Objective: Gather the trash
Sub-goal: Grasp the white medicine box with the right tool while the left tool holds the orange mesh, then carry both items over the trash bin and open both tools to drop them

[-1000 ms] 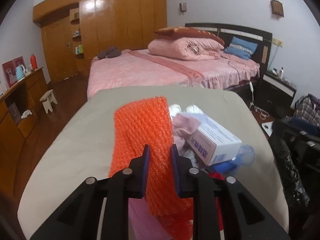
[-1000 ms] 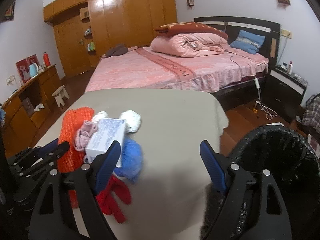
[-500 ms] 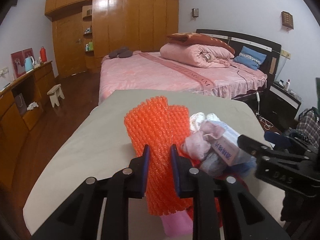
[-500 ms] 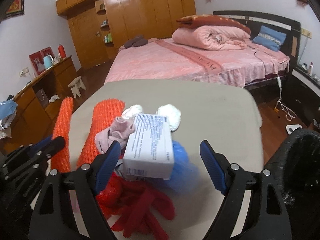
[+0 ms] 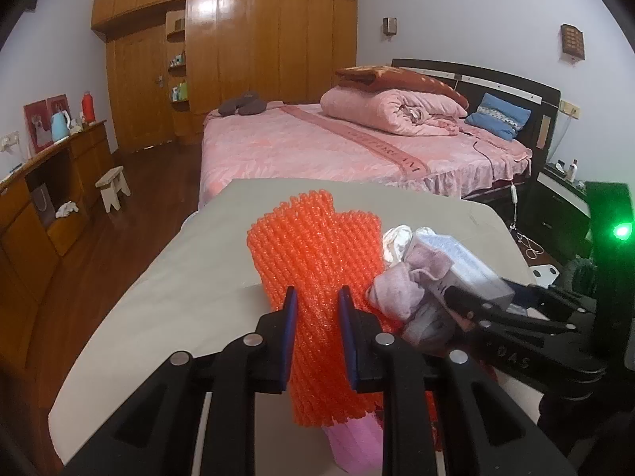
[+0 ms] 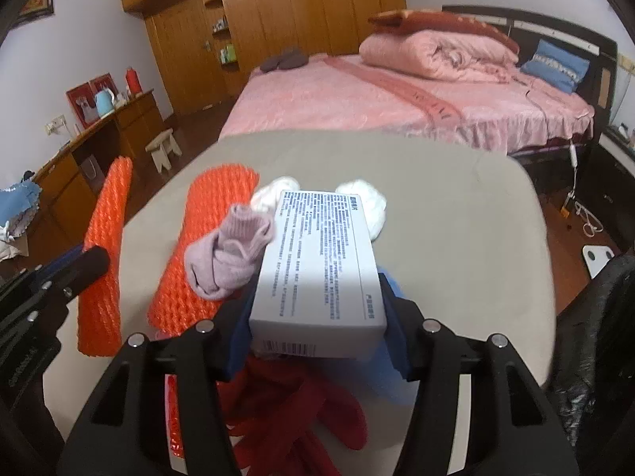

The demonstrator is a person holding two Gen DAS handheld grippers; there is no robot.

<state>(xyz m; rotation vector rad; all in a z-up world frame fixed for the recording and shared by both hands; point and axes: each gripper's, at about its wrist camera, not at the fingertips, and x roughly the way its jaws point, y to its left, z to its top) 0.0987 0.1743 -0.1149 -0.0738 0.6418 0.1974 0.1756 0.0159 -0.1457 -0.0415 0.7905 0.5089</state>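
A pile of trash lies on the grey-beige table (image 6: 456,218). A white printed box (image 6: 317,261) is on top. My right gripper (image 6: 317,301) is closing on it, and its blue pads touch both long sides. A pale pink sock (image 6: 226,254) leans on the box's left side. My left gripper (image 5: 317,317) is shut on an orange foam net (image 5: 309,261) and holds it raised. A second orange net (image 6: 202,246) lies flat by the pile. White wads (image 6: 371,202) sit behind the box. Red gloves (image 6: 301,408) lie under it.
A bin lined with a black bag (image 6: 591,317) stands off the table's right edge. A pink bed (image 5: 337,146) is behind the table. A wooden dresser (image 5: 51,190) and a small stool (image 5: 113,186) are at the left. A pink item (image 5: 349,440) lies under the held net.
My right gripper moved left and down from the table's bare side onto the pile, and its jaws narrowed around the white box. The left gripper kept its grip on the orange net.
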